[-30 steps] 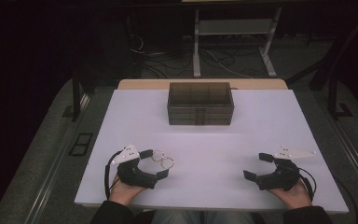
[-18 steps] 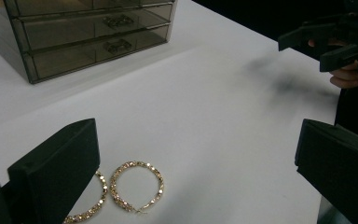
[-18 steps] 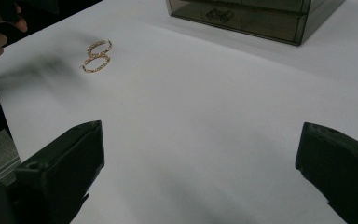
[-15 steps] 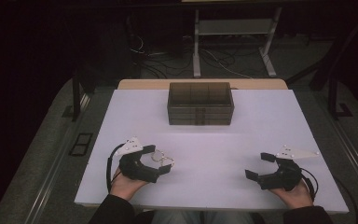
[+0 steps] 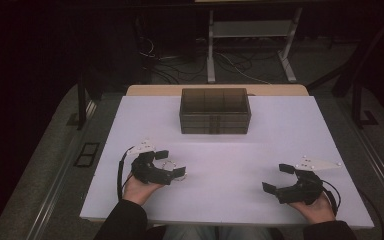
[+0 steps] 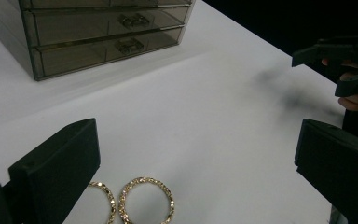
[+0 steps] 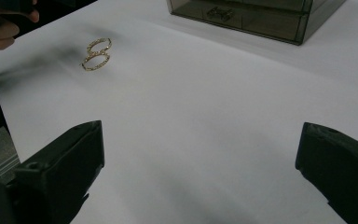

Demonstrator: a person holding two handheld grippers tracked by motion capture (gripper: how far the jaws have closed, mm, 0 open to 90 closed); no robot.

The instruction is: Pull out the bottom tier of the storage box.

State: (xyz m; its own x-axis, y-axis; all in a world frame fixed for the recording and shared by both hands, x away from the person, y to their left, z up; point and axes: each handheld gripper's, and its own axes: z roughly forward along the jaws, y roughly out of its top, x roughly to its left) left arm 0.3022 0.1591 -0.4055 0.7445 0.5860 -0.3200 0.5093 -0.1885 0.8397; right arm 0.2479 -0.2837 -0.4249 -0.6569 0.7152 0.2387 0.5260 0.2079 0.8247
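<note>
Since a second earlier the left gripper [image 5: 171, 164] had edged forward over the two gold rings [image 6: 133, 201], while the right gripper [image 5: 277, 178] had barely shifted. The left one stood released, jaws wide, the rings lying side by side, touching, on the white table [image 5: 220, 150] between them. Farther back sat the smoky drawer box [image 5: 215, 111]. The right gripper also gaped, holding nothing.
</note>
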